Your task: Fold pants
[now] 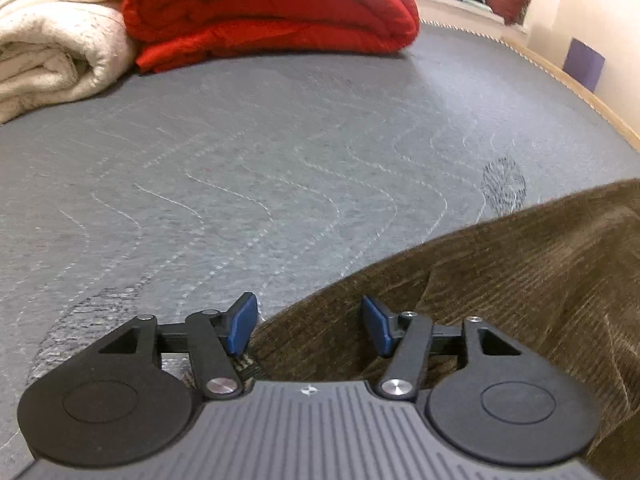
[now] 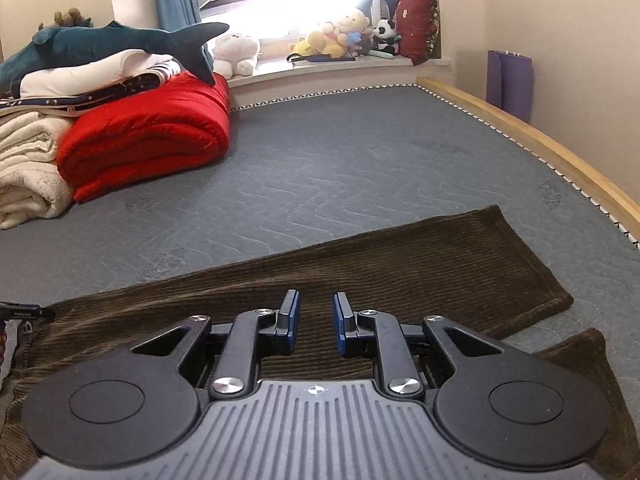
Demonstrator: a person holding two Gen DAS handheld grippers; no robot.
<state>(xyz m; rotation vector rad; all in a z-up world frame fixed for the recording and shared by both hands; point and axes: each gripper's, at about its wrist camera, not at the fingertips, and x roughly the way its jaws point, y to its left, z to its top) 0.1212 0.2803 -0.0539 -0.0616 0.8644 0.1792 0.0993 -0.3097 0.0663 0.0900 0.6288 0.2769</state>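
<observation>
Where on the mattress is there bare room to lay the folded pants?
Free: the grey mattress between the red blanket, the windowsill and the wooden bed rail, beyond the brown pants. Crowded: the far left corner, where the red blanket and cream blankets are stacked.

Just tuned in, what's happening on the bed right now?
A person with two hand-held tools is folding brown pants lying flat on the grey mattress. The left tool stands open over the pants' edge, gripping nothing. The right tool hovers above the cloth, jaws narrowly apart and empty. A red blanket sits behind.
</observation>
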